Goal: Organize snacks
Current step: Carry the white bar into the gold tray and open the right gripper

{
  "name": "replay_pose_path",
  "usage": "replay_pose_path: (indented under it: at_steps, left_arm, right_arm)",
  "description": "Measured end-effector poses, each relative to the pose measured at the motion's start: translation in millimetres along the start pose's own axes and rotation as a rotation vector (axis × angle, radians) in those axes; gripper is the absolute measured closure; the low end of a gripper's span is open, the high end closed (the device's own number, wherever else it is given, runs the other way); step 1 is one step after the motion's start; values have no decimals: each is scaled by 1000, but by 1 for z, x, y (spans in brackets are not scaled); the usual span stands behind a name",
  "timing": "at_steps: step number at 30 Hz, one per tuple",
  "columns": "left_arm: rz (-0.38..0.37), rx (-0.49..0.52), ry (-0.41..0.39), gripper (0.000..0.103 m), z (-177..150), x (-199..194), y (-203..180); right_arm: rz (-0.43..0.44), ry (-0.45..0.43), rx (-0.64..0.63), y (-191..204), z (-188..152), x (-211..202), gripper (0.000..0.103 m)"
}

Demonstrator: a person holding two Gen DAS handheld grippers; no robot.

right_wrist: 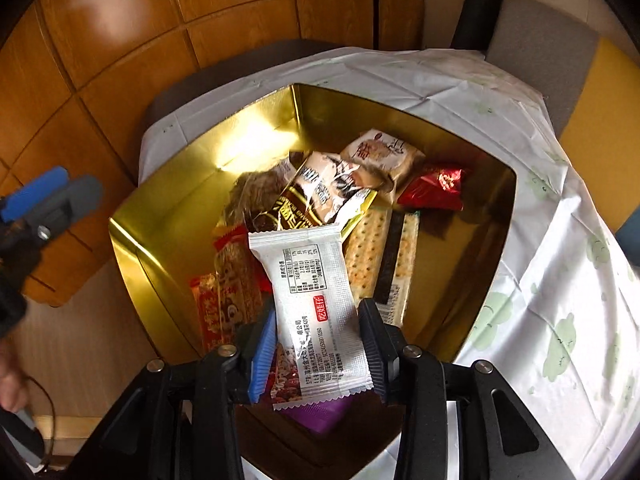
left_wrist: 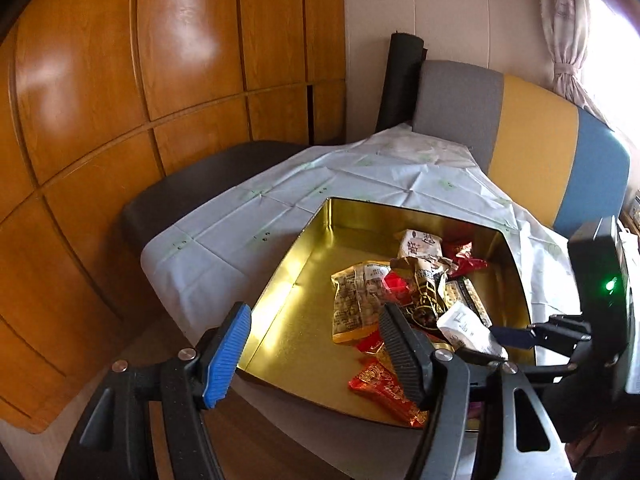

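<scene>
Right hand-held gripper (right_wrist: 318, 344), above the near end of a gold tin (right_wrist: 132, 236): its fingers pinch a white snack packet (right_wrist: 316, 300), which hangs over the tin's contents. Left hand-held gripper (left_wrist: 316, 352), at the tin's near left corner: fingers spread wide, nothing between them. The tin rests on a white cloth (right_wrist: 540, 280) covering the surface and holds a loose pile of wrapped snacks, among them a cracker pack (right_wrist: 366, 256), a red foil packet (right_wrist: 436, 188) and a peanut bag (left_wrist: 356, 304). A purple packet (right_wrist: 320, 412) lies beneath the right fingers. A chair (left_wrist: 520, 136) with grey, yellow and blue panels stands behind.
</scene>
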State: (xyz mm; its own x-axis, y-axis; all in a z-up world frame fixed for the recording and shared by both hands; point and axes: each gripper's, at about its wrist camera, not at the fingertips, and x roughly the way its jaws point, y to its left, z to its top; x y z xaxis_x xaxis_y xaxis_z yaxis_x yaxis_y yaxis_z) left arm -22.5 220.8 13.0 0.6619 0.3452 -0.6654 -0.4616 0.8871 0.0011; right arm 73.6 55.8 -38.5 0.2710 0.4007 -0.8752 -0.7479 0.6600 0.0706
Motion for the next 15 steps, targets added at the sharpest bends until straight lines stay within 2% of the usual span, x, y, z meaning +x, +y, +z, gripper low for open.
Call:
replay_pose_path:
  at_steps: [1, 3, 4, 11, 15]
  left_arm:
    - [3, -5, -5, 36, 0, -1, 1]
    - [7, -14, -6, 36, 0, -2, 1]
    - [4, -22, -6, 36, -1, -2, 2]
    - [-28, -39, 0, 36, -3, -7, -1]
    - [-42, -36, -8, 36, -7, -13, -5]
  right_arm:
    - [3, -5, 5, 0, -1, -1, 55]
    - [11, -21, 26, -2, -4, -6, 33]
    - [19, -35, 34, -3, -5, -10, 29]
    - [-9, -142, 72, -1, -21, -48, 26]
    - [-41, -195, 103, 1, -34, -66, 20]
